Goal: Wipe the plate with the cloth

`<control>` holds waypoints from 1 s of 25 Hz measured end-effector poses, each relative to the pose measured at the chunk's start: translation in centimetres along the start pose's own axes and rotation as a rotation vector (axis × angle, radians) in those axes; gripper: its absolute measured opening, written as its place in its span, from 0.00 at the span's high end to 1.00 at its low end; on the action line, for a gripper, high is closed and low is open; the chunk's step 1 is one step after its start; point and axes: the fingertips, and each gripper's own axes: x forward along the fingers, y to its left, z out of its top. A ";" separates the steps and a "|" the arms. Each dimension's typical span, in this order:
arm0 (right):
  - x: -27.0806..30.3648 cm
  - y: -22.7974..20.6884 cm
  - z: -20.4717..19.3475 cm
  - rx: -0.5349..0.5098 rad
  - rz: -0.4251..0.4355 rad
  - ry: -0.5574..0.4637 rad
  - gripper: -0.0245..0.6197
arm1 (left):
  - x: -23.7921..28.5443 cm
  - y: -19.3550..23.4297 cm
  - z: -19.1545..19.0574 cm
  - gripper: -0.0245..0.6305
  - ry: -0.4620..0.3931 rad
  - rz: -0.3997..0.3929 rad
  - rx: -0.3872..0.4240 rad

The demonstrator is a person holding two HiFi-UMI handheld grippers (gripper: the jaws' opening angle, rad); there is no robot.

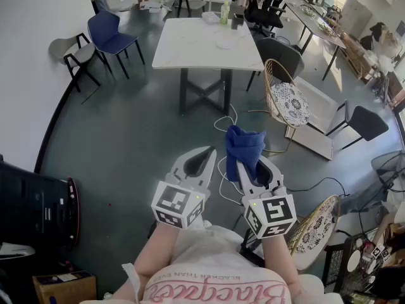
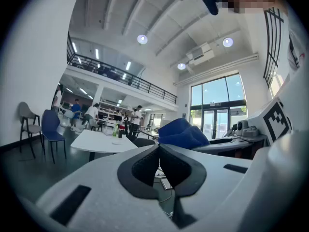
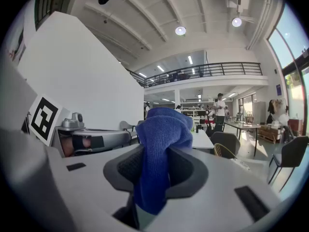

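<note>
We tag right claw [image 1: 249,170] clamped on cloth [image 1: 243,145], left claw [image 1: 201,157] pressed together, empty; bunched cloth may slip loose before reaching far worktop [image 1: 196,43].

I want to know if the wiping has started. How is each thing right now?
left gripper: shut, nothing between its jaws.
right gripper: shut on the blue cloth.
blue cloth: bunched up, sticking out above the jaws.
plate: lying on the white table far ahead, untouched.
bottle: standing upright on that table.
</note>
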 end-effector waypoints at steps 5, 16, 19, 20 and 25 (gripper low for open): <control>0.7 -0.2 0.4 -0.004 -0.003 -0.018 0.79 | 0.4 0.9 0.2 0.96 -0.005 0.013 0.016; 5.4 -1.4 1.0 0.010 0.016 0.003 0.79 | 3.9 4.3 0.6 0.96 0.007 0.012 0.034; 7.7 -2.1 1.4 0.010 0.010 0.002 0.79 | 5.7 6.0 1.0 0.96 0.006 0.004 0.044; 8.5 -2.2 1.6 0.011 0.009 0.000 0.79 | 6.3 6.6 1.2 0.96 0.005 0.000 0.047; 12.4 -3.8 2.3 0.025 -0.009 0.002 0.79 | 9.7 9.6 2.2 0.96 0.001 -0.013 0.050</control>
